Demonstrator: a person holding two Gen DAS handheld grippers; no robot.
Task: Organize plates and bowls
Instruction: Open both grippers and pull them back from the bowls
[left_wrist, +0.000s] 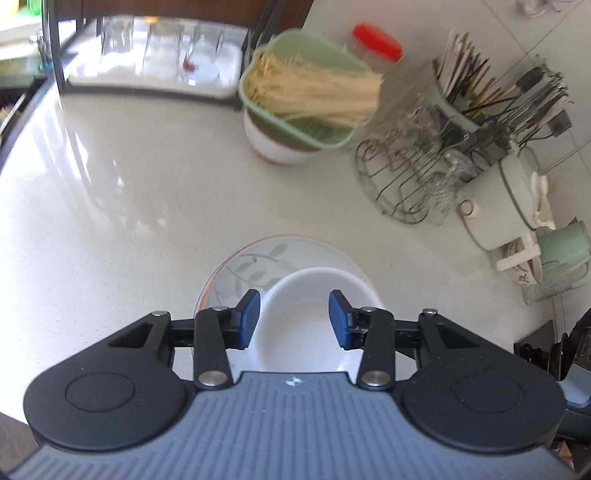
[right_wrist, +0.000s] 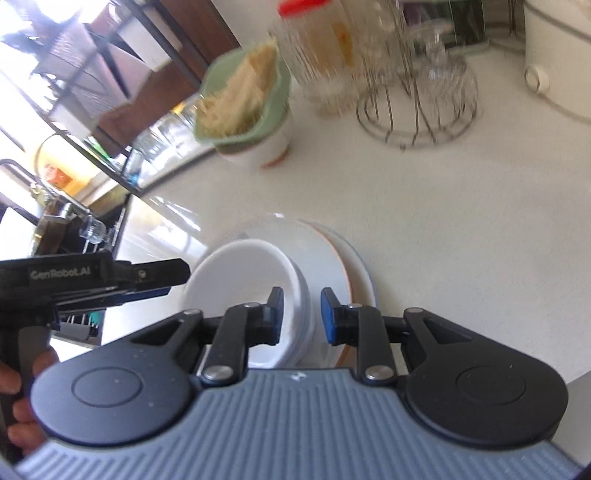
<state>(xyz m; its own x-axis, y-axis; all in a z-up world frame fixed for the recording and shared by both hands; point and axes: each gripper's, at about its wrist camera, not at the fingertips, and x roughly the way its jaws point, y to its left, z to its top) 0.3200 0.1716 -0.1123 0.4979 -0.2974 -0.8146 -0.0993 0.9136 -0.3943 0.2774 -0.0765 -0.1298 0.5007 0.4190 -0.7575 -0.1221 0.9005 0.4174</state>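
White bowl (left_wrist: 308, 317) sits on leaf plate (left_wrist: 255, 264); left gripper (left_wrist: 294, 319) wide, right gripper (right_wrist: 302, 315) narrower, fingers straddling bowl rim w/o clamping.

1. Left gripper (left_wrist: 294, 319): jaws apart, blue pads (left_wrist: 248, 317) flanking the white bowl (left_wrist: 303, 325), no visible contact.
2. White bowl: seated on leaf-patterned plate (left_wrist: 251, 266).
3. Plate: resting on white countertop (left_wrist: 129, 206).
4. Beyond: green basket (left_wrist: 295, 129) of pale sticks atop a second bowl (left_wrist: 273, 147); wire rack (left_wrist: 399, 184) to its right.
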